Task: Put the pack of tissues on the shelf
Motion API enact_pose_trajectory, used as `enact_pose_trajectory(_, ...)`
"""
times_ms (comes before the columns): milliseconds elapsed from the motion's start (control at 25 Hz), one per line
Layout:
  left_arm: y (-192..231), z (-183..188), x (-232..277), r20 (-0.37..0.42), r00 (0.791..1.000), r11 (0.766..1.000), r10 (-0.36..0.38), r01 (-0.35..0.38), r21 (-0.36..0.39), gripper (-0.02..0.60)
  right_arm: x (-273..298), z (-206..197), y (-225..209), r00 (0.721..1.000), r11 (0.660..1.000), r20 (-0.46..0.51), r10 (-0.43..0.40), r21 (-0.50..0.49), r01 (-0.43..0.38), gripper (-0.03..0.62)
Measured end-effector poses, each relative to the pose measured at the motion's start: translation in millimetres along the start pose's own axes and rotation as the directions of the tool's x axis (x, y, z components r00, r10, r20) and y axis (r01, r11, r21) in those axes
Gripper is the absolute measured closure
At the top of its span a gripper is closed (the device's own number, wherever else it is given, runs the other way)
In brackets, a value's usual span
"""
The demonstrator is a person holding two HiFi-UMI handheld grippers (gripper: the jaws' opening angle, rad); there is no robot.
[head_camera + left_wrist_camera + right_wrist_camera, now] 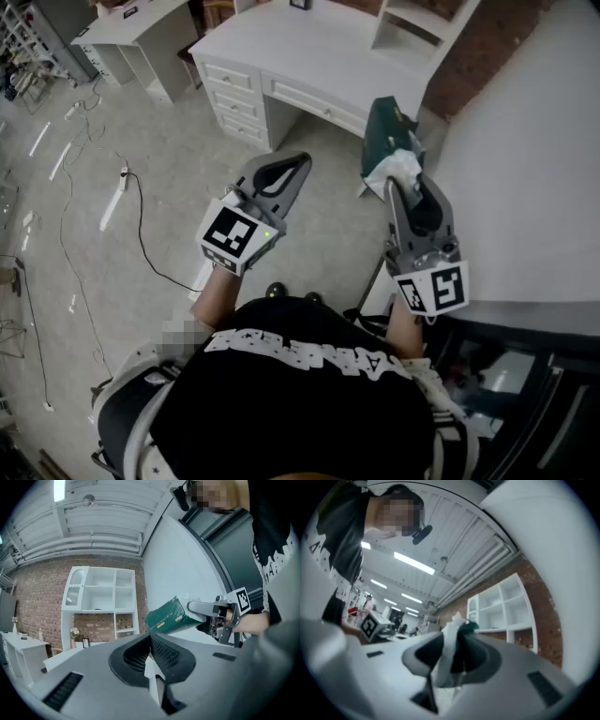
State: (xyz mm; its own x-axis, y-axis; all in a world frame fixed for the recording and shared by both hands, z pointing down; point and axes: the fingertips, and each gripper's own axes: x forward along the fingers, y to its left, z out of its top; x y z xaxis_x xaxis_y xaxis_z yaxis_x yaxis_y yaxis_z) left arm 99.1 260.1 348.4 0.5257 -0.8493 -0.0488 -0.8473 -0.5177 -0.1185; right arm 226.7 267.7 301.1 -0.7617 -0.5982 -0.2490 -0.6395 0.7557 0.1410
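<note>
One green tissue pack (386, 127), white end crumpled, in right gripper (406, 183)

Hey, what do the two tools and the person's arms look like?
The left tool and right tool are both grey wedges tapering to two jaws, lined with dark ribbed pads. Each carries a white cube with black square markers at its rear. The person wears a black top with white print; the forearms are uncovered.

Dark green tissue pack (389, 129), white shelf (100, 586), red-brown brick wall (37, 588).
</note>
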Motion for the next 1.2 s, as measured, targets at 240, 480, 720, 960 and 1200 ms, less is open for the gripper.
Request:
enact_pose_trajectory(240, 0.8, 5.5, -1.6, 0.002, 1.000, 1.000, 0.012, -0.012, -0.005, 0.546, -0.3, -0.9, -0.7, 1.000, 1.000, -0.002, -0.003, 0.000, 0.003, 0.462)
enact_pose_trajectory(480, 0.5, 6.2, -2.7, 0.003, 1.000, 1.000, 0.012, -0.012, 0.001, 0.546, -0.7, 1.5, 0.9, 1.000, 1.000, 0.002, 0.000, 0.006, 0.000, 0.462)
enact_pose_trajectory(720, 3.5, 3.8, -6.7, 0.005, 1.000, 1.000, 0.001, -0.001, -0.011, 0.546, 2.8, 1.3, 7.5, 1.000, 1.000, 0.003, 0.000, 0.002, 0.000, 0.465)
enact_pose_trajectory(960, 9.4, 4.2, -11.2, 0.012, 1.000, 1.000, 0.001, 0.000, -0.014, 0.546, 5.3, 4.8, 6.7, 1.000, 1.000, 0.008, -0.019, -0.004, 0.019, 0.465)
enact_pose_trajectory(1200, 47.5, -3.4, -24.3, 0.016, 1.000, 1.000, 0.001, -0.001, -0.019, 0.546, 40.8, -1.8, 22.9, 1.000, 1.000, 0.003, -0.020, -0.020, 0.020, 0.465)
